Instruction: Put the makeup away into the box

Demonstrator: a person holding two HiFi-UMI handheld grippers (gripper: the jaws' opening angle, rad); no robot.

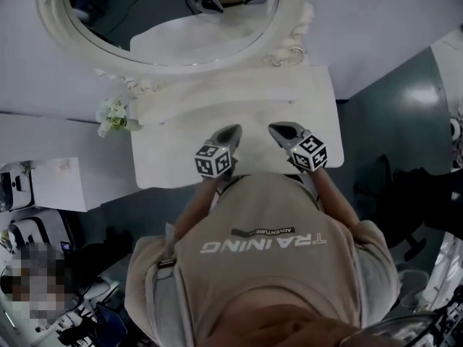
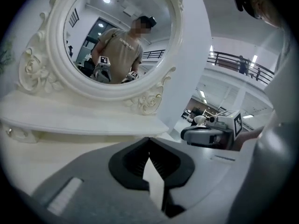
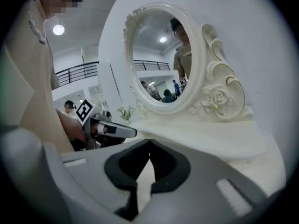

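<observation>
- My left gripper (image 1: 233, 131) hangs over the front half of the white tabletop (image 1: 170, 157). Its tip is aimed at the oval mirror (image 1: 173, 27) and tilted a little downward.
- Its fingers are clenched. In the left gripper view the dark pads meet at their tips and hold nothing, and only pale tabletop shows through the slot below them.
- My right gripper (image 1: 276, 129) hangs just beside it on the right, at much the same height and aimed the same way. The two tips are near each other but apart.
- Its fingers are clenched too. The right gripper view shows the pads touching at the tip with nothing caught between them.
- Each gripper view catches the other gripper off to one side, with its marker cube turned toward the camera.
- The mirror stands at the back of the tabletop on a low raised shelf (image 2: 84, 120). Its carved white frame has roses (image 3: 219, 97) moulded at the foot.
- The glass reflects me in my tan shirt (image 1: 268, 251), along with both grippers.
- A small spray of white flowers (image 1: 114, 116) sits at the tabletop's back left corner, just beside the frame.
- I cannot see the makeup or the box in any view.
</observation>
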